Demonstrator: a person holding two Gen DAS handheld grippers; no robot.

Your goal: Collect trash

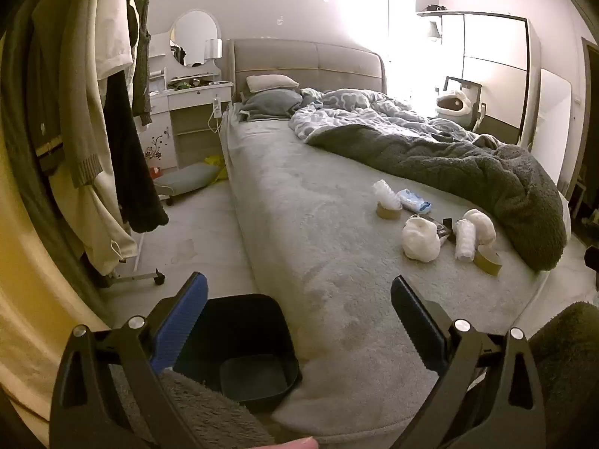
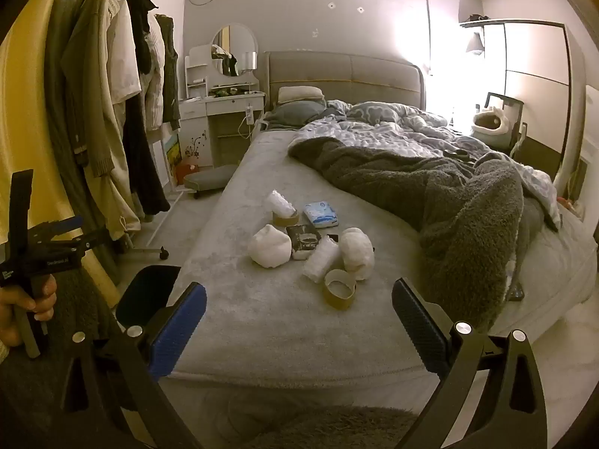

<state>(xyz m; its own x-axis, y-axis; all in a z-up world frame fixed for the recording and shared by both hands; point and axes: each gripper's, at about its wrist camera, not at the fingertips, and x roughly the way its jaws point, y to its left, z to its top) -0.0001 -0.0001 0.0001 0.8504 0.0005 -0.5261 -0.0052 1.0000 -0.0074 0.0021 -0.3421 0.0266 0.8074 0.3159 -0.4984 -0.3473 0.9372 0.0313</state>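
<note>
While both hand-held grippers (image 1: 299,299) (image 2: 299,299) gape empty | trash (image 2: 310,250): white wads, cardboard rolls, wrappers

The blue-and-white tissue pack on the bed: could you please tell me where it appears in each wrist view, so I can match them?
Left wrist view: the tissue pack lies right of centre, just right of the upper cardboard roll.
Right wrist view: the tissue pack lies at centre, again just right of that roll.
Shared landmark: the oval mirror, upper left.
</note>
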